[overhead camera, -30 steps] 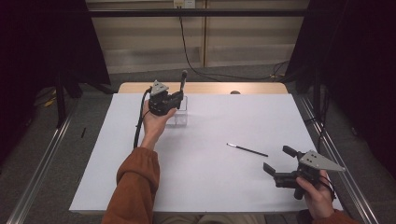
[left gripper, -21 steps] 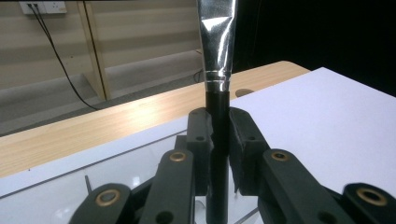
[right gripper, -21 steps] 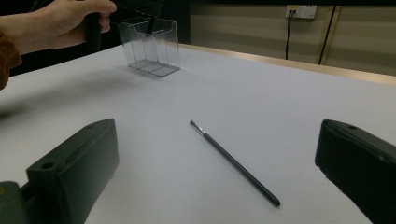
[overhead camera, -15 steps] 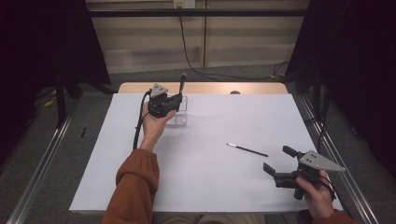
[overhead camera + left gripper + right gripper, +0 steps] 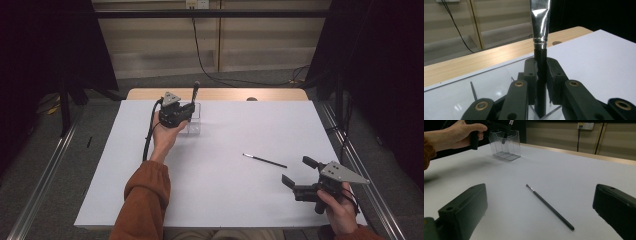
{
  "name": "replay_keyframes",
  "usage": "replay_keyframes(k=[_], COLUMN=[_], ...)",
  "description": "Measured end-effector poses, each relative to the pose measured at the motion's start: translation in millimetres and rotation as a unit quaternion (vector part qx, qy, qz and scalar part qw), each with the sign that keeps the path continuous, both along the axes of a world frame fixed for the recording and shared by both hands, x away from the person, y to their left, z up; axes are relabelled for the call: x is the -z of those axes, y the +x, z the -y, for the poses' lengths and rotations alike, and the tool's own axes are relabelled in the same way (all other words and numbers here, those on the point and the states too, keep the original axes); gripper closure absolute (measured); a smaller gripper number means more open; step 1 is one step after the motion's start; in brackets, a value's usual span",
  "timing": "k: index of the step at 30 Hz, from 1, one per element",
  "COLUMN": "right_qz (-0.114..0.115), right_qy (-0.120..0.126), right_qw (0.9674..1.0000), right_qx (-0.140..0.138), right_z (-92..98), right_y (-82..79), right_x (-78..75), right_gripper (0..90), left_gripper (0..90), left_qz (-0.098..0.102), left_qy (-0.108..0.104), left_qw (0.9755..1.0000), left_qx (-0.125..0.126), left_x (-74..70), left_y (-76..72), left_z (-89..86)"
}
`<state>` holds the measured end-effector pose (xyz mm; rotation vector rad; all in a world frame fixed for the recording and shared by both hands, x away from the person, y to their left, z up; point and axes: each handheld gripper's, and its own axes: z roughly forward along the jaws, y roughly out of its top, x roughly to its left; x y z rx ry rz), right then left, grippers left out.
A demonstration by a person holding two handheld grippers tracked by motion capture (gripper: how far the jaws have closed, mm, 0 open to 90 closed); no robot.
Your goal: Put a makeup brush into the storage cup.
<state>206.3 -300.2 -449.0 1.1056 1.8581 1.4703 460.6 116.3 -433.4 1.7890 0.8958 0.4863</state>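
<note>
A person sits at a white-covered table [image 5: 230, 195] holding a gripper in each hand. The left gripper [image 5: 541, 71], at the far left of the table, has its jaws closed tight on the black handle of a makeup brush [image 5: 540, 30] – the brush stands upright, its silver ferrule above the jaws and its lower end inside a clear plastic box [image 5: 194, 125] with dividers. The right gripper [image 5: 296, 172] rests near the front right edge with its jaws wide apart and nothing between them – a thin dark brush [image 5: 550, 207] lies flat on the table just ahead of it, well apart from the box.
</note>
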Motion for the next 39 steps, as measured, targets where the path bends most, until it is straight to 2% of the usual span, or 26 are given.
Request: replay_keyframes(k=[7,10,13,15,24,25,31,34,36,37,39], right_qz=[0.0,-0.001,0.0,0.0,0.001,0.0,0.0,0.0,0.0,0.0,0.0], right_qy=[0.0,0.003,0.001,0.001,0.0,0.001,0.001,0.002,0.002,0.002,0.002], right_qw=[1.0,1.0,1.0,1.0,1.0,1.0,1.0,1.0,1.0,1.0,1.0], right_qx=[0.0,0.004,-0.001,0.0,0.0,0.002,0.0,0.001,0.001,0.001,0.002], right_z=[0.1,0.2,0.1,-0.2,-0.1,0.1,0.1,0.2,0.2,0.1,0.1], right_y=[0.2,0.3,0.1,0.4,0.3,0.5,0.3,0.5,0.4,0.3,0.3], right_x=[0.1,0.0,0.0,0.2,0.1,0.1,0.0,0.0,0.0,0.0,0.0], right_gripper=[0.0,0.0,0.0,0.0,0.0,0.0,0.0,0.0,0.0,0.0,0.0], left_gripper=[79.7,79.7,79.6,79.6,78.4,78.4,74.6,72.5,68.5,67.5,66.1], left_qz=[-0.004,-0.009,-0.01,-0.011,-0.015,-0.016,-0.015,-0.018,-0.015,-0.016,-0.006], left_qy=[0.02,0.018,0.028,0.024,0.034,0.028,0.024,0.008,0.009,0.001,0.006], left_qw=[0.9998,0.9998,0.9996,0.9996,0.9993,0.9995,0.9996,0.9998,0.9998,0.9999,1.0], left_qx=[0.002,0.004,0.004,0.003,0.0,-0.001,-0.001,-0.002,-0.002,-0.003,0.0], left_x=[2.7,4.5,6.2,6.3,7.2,7.4,5.3,4.3,2.7,1.7,-1.4], left_y=[1.1,1.7,2.2,2.3,2.8,2.6,2.6,2.8,1.6,0.6,-1.9], left_z=[3.1,2.7,3.6,4.7,5.0,4.8,1.0,-1.4,-2.6,-2.4,-2.9])
